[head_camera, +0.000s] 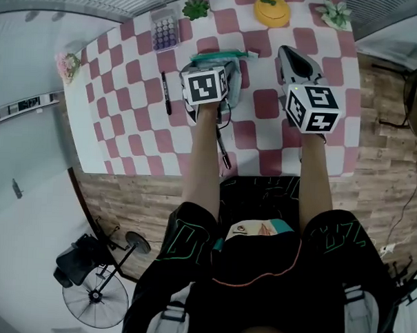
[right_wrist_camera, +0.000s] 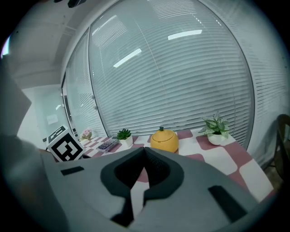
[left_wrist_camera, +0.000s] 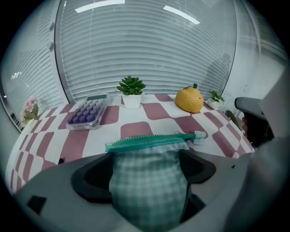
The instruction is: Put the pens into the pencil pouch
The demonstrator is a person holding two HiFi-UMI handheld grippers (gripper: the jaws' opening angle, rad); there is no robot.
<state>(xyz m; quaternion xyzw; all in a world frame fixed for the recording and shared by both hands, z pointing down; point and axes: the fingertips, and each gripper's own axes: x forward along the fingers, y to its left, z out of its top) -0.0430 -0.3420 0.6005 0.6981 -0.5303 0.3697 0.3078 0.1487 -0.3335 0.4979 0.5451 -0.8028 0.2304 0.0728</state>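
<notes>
A green checked pencil pouch with a teal zip lies on the pink and white chequered table. My left gripper stands over it with its jaws wide apart. The pouch fills the gap between the two black pads, with no clear squeeze on the cloth. One black pen lies left of the pouch. A second pen lies near the table's front edge. My right gripper hovers to the right of the pouch, shut and empty, its jaws meeting at the tip.
At the back of the table stand a clear case of purple items, a small succulent in a white pot, a yellow orange-shaped object and a leafy plant. Pink flowers sit at the left edge. A fan stands on the floor.
</notes>
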